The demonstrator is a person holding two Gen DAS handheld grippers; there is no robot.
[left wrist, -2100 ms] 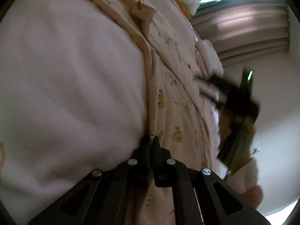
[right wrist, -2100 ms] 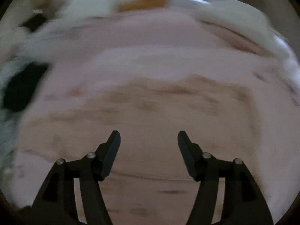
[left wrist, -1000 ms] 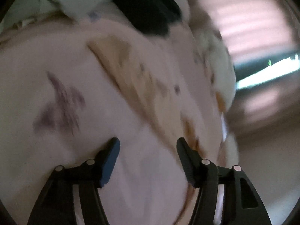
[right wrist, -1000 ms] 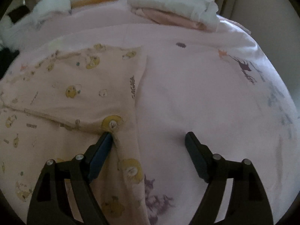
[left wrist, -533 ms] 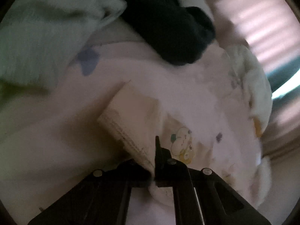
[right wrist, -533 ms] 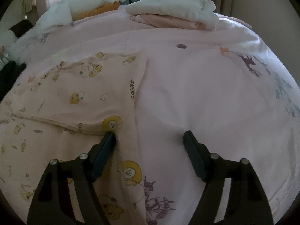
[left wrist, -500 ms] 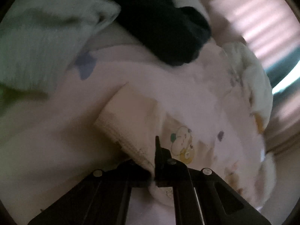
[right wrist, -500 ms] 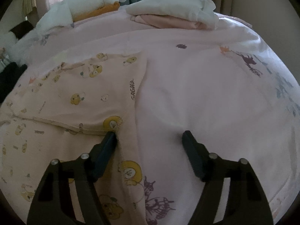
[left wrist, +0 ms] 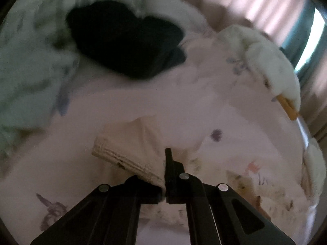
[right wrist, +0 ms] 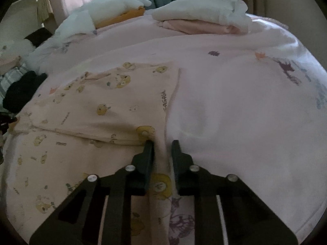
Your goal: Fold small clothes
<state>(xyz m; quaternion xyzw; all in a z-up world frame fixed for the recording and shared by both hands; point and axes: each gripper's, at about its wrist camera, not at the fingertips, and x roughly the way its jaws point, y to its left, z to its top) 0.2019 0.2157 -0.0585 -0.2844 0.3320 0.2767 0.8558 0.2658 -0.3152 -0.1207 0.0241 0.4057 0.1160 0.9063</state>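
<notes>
A cream baby garment [right wrist: 114, 106] with yellow chick prints lies partly folded on the pink bedsheet [right wrist: 235, 102]. My right gripper [right wrist: 162, 144] rests on its right edge near a chick-printed snap. Its jaws are closing, with a ridge of that edge between the fingers and a gap still showing. In the left wrist view, my left gripper [left wrist: 164, 163] is shut on the ribbed cuff of the cream garment [left wrist: 130, 149]. That end is lifted off the sheet, and the cloth hides the left finger.
A black garment [left wrist: 126, 40] and pale green bedding [left wrist: 26, 71] lie beyond the left gripper. A white pile with an orange layer [right wrist: 118, 6] and a folded white-and-pink stack [right wrist: 204, 16] sit at the far side. Curtains [left wrist: 255, 4] hang behind the bed.
The left gripper went from open to shut on the ribbed cuff, then rose and swung with it. The right gripper's jaws narrowed around the garment's edge while staying in place.
</notes>
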